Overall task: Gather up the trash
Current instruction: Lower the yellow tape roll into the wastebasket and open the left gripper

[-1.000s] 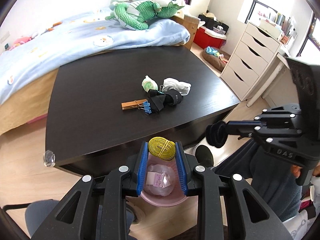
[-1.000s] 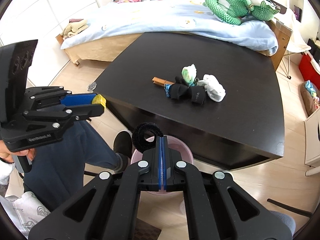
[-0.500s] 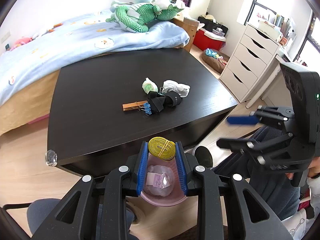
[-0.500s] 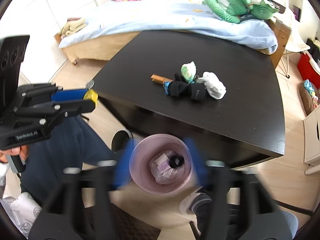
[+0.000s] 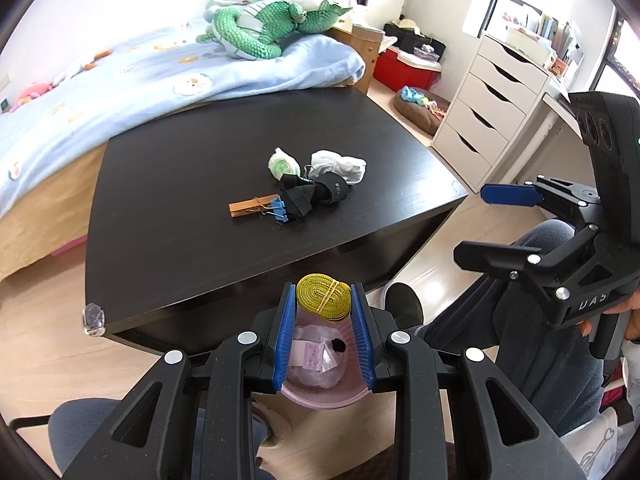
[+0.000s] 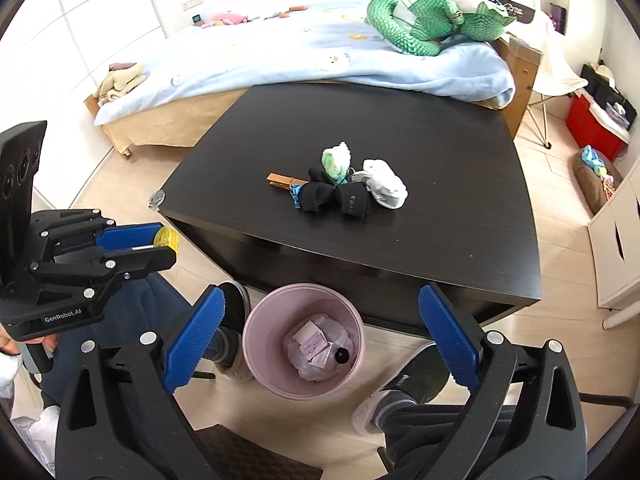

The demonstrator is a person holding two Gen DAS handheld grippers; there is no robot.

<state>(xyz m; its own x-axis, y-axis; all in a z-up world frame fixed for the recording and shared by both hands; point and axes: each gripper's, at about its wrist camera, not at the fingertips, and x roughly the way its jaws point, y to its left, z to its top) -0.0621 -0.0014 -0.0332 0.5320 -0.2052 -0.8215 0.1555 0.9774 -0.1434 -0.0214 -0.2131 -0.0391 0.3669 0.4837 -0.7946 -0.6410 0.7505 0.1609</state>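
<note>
Left gripper (image 5: 323, 304) is clamping a yellow band roll (image 5: 323, 298) over the pink bin (image 6: 303, 342). Right gripper (image 6: 320, 340) is hanging wide open above the bin, holding nothing. Socks (image 6: 336, 196) and clips (image 5: 259, 210) are sitting mid-table (image 5: 168, 208).
</note>
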